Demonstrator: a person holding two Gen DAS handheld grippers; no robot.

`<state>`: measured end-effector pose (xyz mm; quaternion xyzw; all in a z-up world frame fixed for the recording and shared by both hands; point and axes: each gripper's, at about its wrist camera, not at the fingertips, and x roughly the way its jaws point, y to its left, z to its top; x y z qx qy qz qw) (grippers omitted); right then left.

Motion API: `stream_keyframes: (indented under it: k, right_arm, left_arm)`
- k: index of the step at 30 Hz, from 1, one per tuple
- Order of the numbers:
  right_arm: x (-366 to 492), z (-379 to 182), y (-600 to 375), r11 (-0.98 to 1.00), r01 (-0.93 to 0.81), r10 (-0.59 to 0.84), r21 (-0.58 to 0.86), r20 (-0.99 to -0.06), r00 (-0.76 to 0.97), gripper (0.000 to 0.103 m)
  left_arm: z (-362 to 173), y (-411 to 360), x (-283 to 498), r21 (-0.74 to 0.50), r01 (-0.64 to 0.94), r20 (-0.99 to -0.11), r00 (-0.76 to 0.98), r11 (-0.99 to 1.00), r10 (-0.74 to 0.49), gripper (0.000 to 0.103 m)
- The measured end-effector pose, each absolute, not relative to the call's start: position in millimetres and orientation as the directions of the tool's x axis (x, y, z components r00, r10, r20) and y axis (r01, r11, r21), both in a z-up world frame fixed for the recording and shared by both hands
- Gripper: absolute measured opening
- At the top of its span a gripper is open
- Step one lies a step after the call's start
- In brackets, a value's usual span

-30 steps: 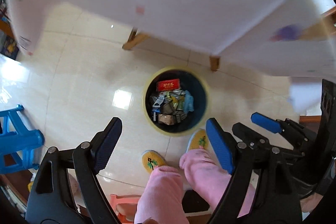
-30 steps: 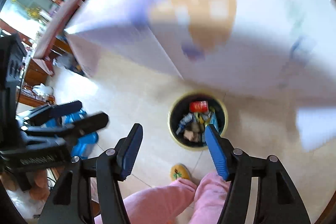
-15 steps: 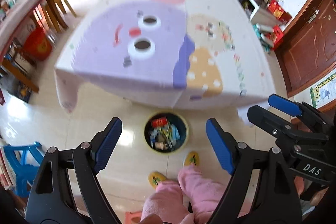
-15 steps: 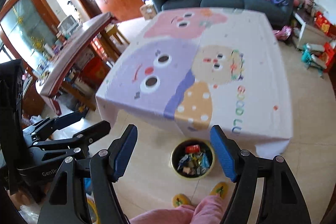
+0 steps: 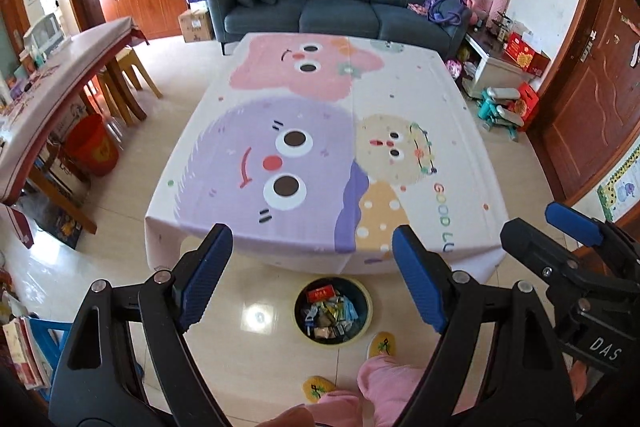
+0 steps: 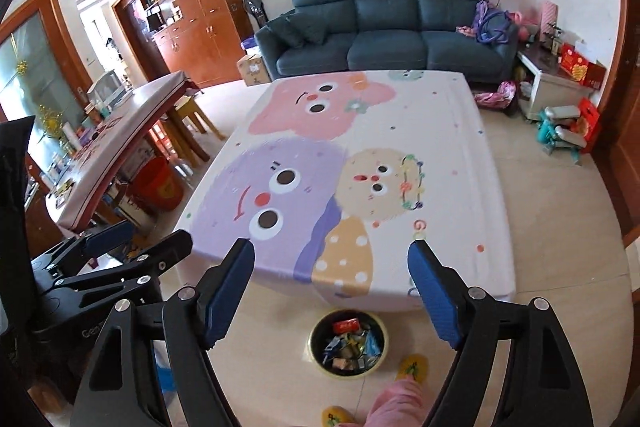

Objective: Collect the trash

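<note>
Two hand-held grippers look down over a low table draped in a cartoon tablecloth (image 5: 320, 155), pastel monster faces printed across it. No loose litter shows on the cloth in either view. The trash itself sits in a round bin (image 5: 334, 311) on the pale tiled floor, just in front of the table's near edge and close to the person's yellow slippers (image 5: 382, 343) and pink trouser legs.

The left gripper (image 5: 310, 279) has its blue-padded jaws spread wide with nothing between them. The right gripper (image 6: 332, 293) is also empty, its jaws opening wider at this moment. Each gripper shows at the edge of the other's view.

Inside the bin lies a jumble of small wrappers (image 6: 350, 345): a red packet on top, with blue, yellow and silvery pieces beneath (too small to identify one by one). These look light, thin and crinkly, likely slippery foil or plastic that would crumple instead of breaking. Any stray piece would probably be best pinched at a raised edge or fold, not pressed flat, since a flat wrapper could slide out from between the pads. By the look of it, collecting is nearly or fully done
</note>
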<state>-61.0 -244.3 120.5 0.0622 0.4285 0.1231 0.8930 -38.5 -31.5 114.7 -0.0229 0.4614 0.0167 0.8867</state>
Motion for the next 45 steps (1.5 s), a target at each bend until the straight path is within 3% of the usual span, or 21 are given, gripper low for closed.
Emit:
stream_keyframes:
  k: [20, 45]
  right_arm:
    - [-26.6, 94.1, -239.5, 0.97, -0.155, 0.244, 0.188, -0.787, 0.567, 0.081]
    - [-29.4, 85.0, -250.1, 0.977, -0.106, 0.21, 0.183, -0.797, 0.567, 0.081]
  left_arm:
    - [114.2, -50.4, -20.5, 0.041, -0.096, -0.802, 0.59, 0.995, 0.09, 0.08]
    - [99.0, -63.3, -13.9, 0.051, -0.073, -0.817, 0.57, 0.996, 0.084, 0.078]
